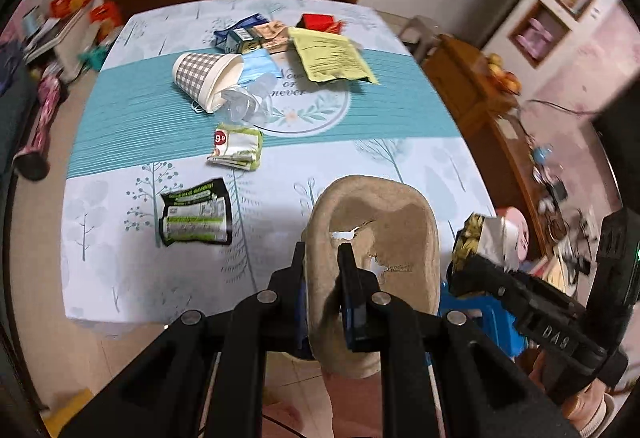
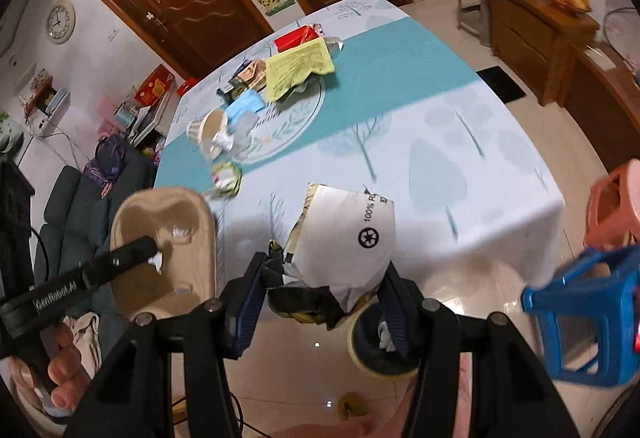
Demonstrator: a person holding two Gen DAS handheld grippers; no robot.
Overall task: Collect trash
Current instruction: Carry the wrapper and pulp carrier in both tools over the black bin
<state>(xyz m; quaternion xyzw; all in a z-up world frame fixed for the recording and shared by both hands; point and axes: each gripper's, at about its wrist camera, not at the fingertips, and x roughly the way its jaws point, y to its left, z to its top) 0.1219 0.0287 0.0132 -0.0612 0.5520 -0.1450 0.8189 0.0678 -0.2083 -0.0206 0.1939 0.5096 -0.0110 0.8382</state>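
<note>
My left gripper (image 1: 322, 250) is shut on the rim of a brown pulp cup carrier (image 1: 376, 238), held at the table's near edge; the carrier also shows in the right wrist view (image 2: 164, 238). My right gripper (image 2: 328, 270) is shut on a crumpled white and black snack bag (image 2: 340, 246), held above the floor before the table; the bag also shows at the right of the left wrist view (image 1: 480, 238). On the table lie a checked paper cup (image 1: 204, 74), a clear plastic bottle (image 1: 248, 102), a blue face mask (image 1: 260, 66), a yellow paper (image 1: 332, 54), a green-white wrapper (image 1: 236, 146) and a black-green packet (image 1: 196, 214).
The table (image 1: 420, 166) has a teal and white tree-print cloth. Small cartons (image 1: 248, 34) and a red box (image 1: 316, 22) lie at its far side. A bin (image 2: 380, 342) stands on the floor below my right gripper. A blue stool (image 2: 588, 314) and a pink stool (image 2: 616, 206) stand at the right.
</note>
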